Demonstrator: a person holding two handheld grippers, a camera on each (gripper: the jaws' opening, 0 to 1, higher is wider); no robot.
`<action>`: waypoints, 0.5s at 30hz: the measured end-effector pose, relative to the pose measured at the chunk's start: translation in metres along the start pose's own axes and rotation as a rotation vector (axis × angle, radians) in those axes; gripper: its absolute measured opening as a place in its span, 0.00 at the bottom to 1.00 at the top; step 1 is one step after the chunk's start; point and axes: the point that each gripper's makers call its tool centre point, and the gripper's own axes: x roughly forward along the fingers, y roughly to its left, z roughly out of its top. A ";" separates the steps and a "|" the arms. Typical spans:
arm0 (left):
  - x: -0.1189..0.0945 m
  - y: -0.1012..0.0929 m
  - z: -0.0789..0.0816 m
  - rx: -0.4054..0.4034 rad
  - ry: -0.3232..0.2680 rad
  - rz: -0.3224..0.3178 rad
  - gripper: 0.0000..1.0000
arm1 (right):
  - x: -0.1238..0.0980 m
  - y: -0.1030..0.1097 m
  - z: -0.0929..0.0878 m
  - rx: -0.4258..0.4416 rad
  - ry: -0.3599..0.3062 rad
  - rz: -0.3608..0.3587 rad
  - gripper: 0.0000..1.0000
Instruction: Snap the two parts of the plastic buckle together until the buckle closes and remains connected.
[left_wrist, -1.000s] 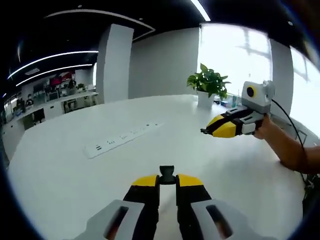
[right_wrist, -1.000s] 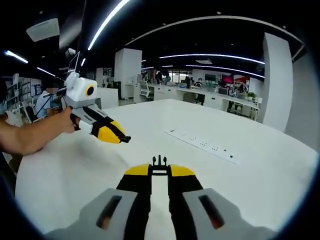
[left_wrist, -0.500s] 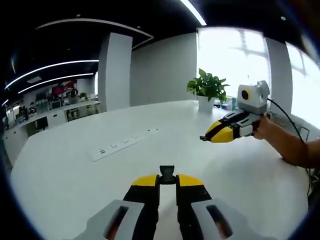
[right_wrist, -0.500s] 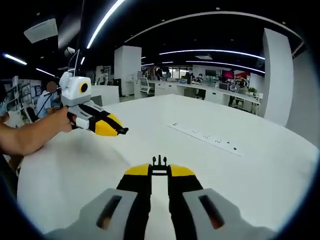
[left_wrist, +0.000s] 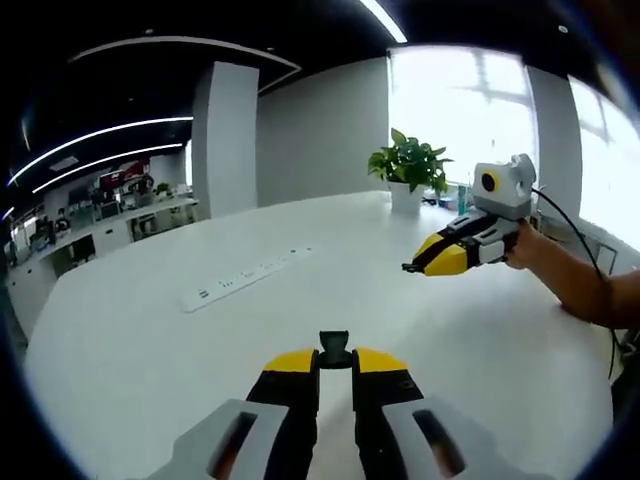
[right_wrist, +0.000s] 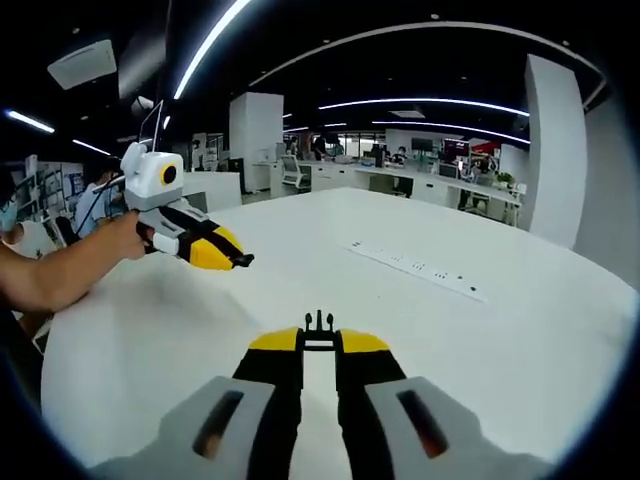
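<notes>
In the left gripper view, the left gripper rises from the bottom with its yellow-tipped jaws drawn close together, pinching a small black buckle socket piece that sticks up just past the tips. Beyond it spreads a broad white table, with a long white power strip lying flat well off toward the far left side. To the right, held above the table and well apart from the left gripper, the right gripper points in from the right, its jaws pressed together on a small dark piece at its tip; a person's hand grips its handle. A potted green plant stands at the far edge of the table before a bright window. In the right gripper view, the right gripper comes up from the bottom with its jaws nearly closed, nipping a black pronged buckle piece whose prongs stand clear above the tips. The left gripper reaches in from the left above the table, held by a hand, with the two buckle halves not joined. The power strip lies to the right on the tabletop, and office desks fill the background.
</notes>
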 end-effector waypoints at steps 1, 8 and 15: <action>-0.001 -0.002 -0.001 0.009 0.003 0.000 0.09 | -0.001 0.002 -0.001 0.000 0.002 0.002 0.10; -0.010 -0.016 -0.012 0.024 0.025 -0.012 0.09 | -0.008 0.010 -0.003 -0.002 -0.003 0.007 0.10; -0.014 -0.023 -0.019 0.007 0.037 -0.027 0.09 | -0.012 0.020 -0.007 -0.007 0.004 0.012 0.10</action>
